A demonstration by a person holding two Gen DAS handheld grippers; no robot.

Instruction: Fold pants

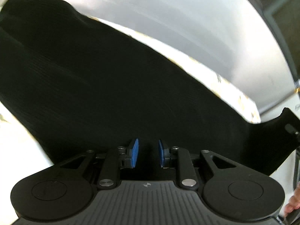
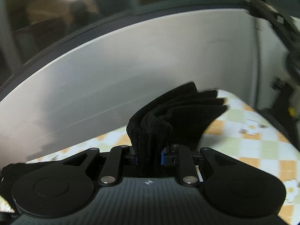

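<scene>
Left wrist view: my left gripper [image 1: 148, 153] has its blue pads [image 1: 134, 152] apart w/ a clear gap, nothing pinched between them. Black pants [image 1: 116, 86] fill most of the frame beyond the fingers, spread as a broad dark sheet over a light surface; a checked cloth edge [image 1: 241, 101] peeks out along the far side. Pic is blurred, so can't tell if the fabric lies flat or hangs.

Right wrist view: my right gripper [image 2: 149, 157] is clamped on a thick bunch of the pants, several layers gathered in the jaws. The layers fan out past the fingers like pages, ends free in the air above the checked tablecloth [image 2: 253, 142] (yellow, green, white squares). Grey wall panel [image 2: 131, 65] behind, dark window above it.

Handling, my guess: ribbed knit, soft, floppy, light to moderate weight. No stiffness, so it drapes and sags wherever unsupported. Not slippery; the ribs should give the pads good bite. Not fragile. Layers could slide apart if pinched too shallow, so take deep bites. Best hold for the left: an edge or corner opposite the right's bunch, thru all layers, so the fold stays even.

Writing/brands: none readable on pants, cloth or grippers; only a small round mark on each gripper body.
</scene>
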